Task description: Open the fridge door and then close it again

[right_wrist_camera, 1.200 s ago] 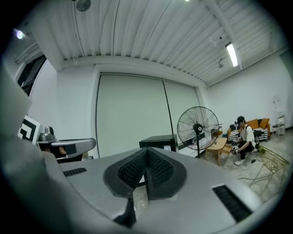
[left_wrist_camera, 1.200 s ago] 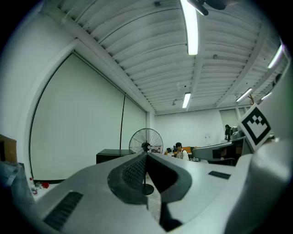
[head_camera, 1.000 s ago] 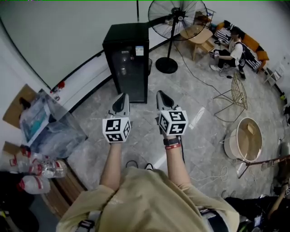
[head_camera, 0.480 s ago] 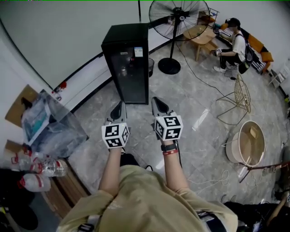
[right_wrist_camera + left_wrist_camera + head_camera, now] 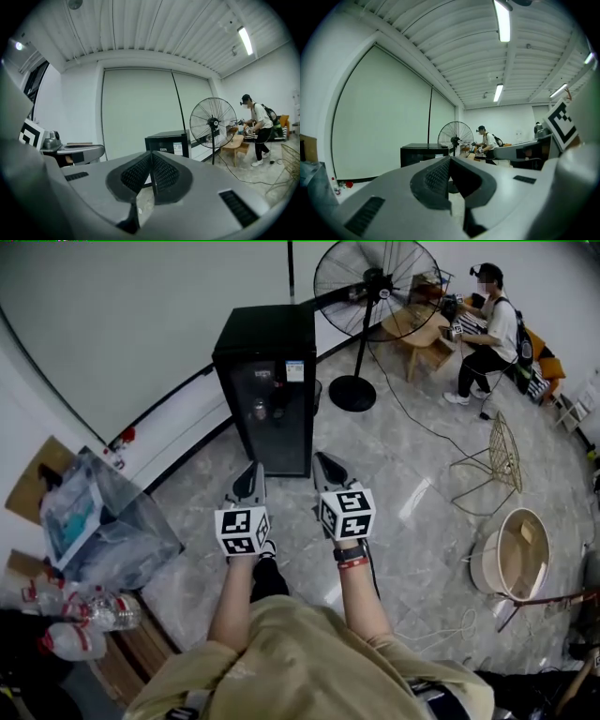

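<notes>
Two tongs are held out side by side over the grey floor [image 5: 412,456]. The left tongs [image 5: 251,471] are shut tight and hold nothing. The right tongs [image 5: 324,463] are shut tight too, with nothing in them. Each has a cube with black and white squares on top.

Both point at the black fridge [image 5: 267,362]. It stands by the white wall [image 5: 141,315], a little way in front of the tips, and nothing touches it. The fridge door [image 5: 274,418] is closed. Some things inside show through its dark glass, but they are too small to name.

A big standing fan [image 5: 373,282] is just to the right of the fridge. Far off in the corner, a person [image 5: 487,324] stands by a small wooden table [image 5: 412,324].

On the left lies a clear plastic bag [image 5: 112,517], with empty bottles [image 5: 80,596] near it. On the right sits a round tub [image 5: 511,540].
</notes>
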A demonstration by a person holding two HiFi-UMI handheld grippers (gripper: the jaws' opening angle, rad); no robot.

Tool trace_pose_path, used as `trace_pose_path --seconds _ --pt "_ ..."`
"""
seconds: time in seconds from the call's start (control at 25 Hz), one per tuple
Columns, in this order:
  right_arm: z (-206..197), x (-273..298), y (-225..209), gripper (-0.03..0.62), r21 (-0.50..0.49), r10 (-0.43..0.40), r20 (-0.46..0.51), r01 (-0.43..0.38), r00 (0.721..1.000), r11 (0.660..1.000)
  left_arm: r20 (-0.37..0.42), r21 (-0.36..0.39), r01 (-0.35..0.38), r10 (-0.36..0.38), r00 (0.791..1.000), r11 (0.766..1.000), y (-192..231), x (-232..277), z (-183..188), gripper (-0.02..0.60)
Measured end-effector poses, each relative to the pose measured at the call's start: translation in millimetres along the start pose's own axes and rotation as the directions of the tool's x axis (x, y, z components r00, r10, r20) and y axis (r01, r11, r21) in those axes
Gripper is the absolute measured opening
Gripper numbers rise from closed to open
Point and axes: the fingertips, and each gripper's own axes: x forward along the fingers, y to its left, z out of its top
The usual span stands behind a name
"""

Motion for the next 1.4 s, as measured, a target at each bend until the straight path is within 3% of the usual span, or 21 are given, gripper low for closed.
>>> trace_pose_path --seconds 0.2,0.64,0.96,1.24,1.4 --pt "17 76 3 0.020 -0.027 -0.004 -0.016 0.003 1.000 1.000 -0.018 -0.001 0.034 -0.034 0.999 0.999 50 58 8 0.015" --pt "73 221 19 0.021 -0.075 -0.034 -0.001 0.033 0.999 0.997 0.037 -0.026 0.099 -0.098 0.995 0.995 164 163 49 0.015" --pt "71 311 25 0.021 -0.069 -0.044 -0.012 0.043 0.999 0.997 -0.004 -0.023 0.092 -0.093 0.996 0.995 235 224 34 0.015" --pt "64 364 18 0.021 -0.094 -0.050 -0.037 0.046 0.998 0.995 -0.086 -0.062 0.103 -0.108 0.990 0.993 275 262 -9 0.017" --pt "67 393 8 0.021 -0.159 -0.028 -0.066 0.017 0.997 0.987 -0.146 -0.087 0.085 -0.097 0.984 0.993 297 283 -39 0.017"
